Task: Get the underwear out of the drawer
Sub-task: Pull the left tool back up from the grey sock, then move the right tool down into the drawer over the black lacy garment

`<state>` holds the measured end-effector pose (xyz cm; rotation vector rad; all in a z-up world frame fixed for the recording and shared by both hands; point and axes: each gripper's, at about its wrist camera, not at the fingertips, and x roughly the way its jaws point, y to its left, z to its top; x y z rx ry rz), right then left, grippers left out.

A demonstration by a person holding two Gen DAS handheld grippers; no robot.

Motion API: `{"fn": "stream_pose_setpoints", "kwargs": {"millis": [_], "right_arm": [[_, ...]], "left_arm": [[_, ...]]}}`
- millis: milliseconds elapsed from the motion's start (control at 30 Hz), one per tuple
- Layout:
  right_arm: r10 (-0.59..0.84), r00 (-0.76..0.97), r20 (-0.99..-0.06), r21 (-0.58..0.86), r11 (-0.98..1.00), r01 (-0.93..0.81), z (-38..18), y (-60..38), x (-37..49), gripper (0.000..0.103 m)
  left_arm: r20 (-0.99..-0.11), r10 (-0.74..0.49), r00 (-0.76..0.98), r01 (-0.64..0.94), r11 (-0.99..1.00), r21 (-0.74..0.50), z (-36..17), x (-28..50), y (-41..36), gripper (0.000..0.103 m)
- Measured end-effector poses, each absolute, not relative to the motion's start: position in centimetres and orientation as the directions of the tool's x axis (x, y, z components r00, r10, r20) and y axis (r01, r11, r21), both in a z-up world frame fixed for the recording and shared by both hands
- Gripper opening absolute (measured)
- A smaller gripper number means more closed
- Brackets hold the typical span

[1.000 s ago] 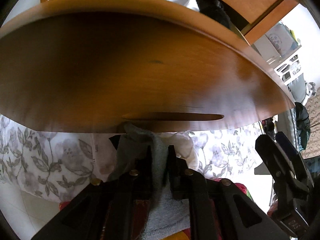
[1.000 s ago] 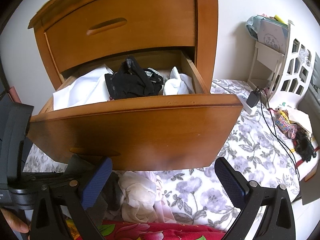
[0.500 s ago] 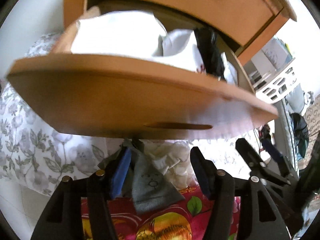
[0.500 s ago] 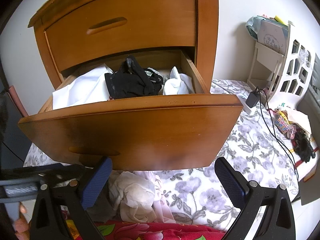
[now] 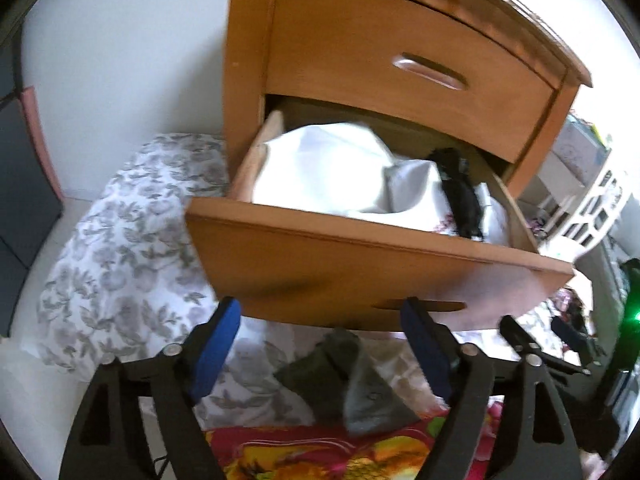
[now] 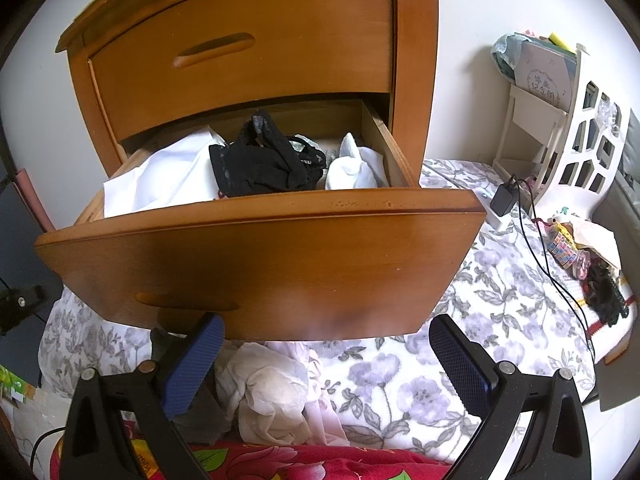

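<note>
The lower drawer (image 6: 260,264) (image 5: 360,264) of a wooden nightstand stands pulled out. Black lace underwear (image 6: 264,164) (image 5: 460,196) lies in it between a white cloth (image 6: 160,176) (image 5: 324,168) and white socks (image 6: 352,168). A grey piece of underwear (image 5: 352,384) (image 6: 192,408) lies on the bedding below the drawer front, beside a cream garment (image 6: 272,392). My left gripper (image 5: 324,340) is open above the grey piece, holding nothing. My right gripper (image 6: 324,344) is open and empty, low in front of the drawer.
Floral bedding (image 6: 480,304) and a red flowered blanket (image 6: 280,460) cover the floor under the drawer. A white rack (image 6: 568,128), a charger with cable (image 6: 504,196) and small clutter (image 6: 580,256) sit at the right. The upper drawer (image 6: 248,52) is closed.
My left gripper opened and let go of the grey underwear, which now lies on the bedding. It then drew back and up from the drawer front. The right gripper stayed still.
</note>
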<state>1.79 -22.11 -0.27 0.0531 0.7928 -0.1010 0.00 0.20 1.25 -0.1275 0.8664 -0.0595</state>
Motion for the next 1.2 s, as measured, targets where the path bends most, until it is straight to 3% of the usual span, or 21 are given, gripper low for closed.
{"fn": "stream_pose_setpoints", "kwargs": {"millis": [233, 700, 1200], "right_arm": [[-0.077, 0.695, -0.715, 0.002, 0.994, 0.111, -0.3, -22.0, 1.8, 0.103], [-0.091, 0.683, -0.725, -0.024, 0.994, 0.107, -0.4, -21.6, 2.0, 0.103], [0.012, 0.691, -0.723, 0.032, 0.999, 0.017, 2.1, -21.2, 2.0, 0.103]], "left_arm": [[-0.707, 0.002, 0.707, -0.077, 0.994, -0.074, 0.9, -1.1, 1.5, 0.097], [-0.661, 0.078, 0.746, -0.102, 0.995, 0.002, 0.1, -2.1, 1.1, 0.097], [-0.656, 0.142, 0.741, -0.136, 0.989, 0.061, -0.6, -2.2, 0.7, 0.097]]}}
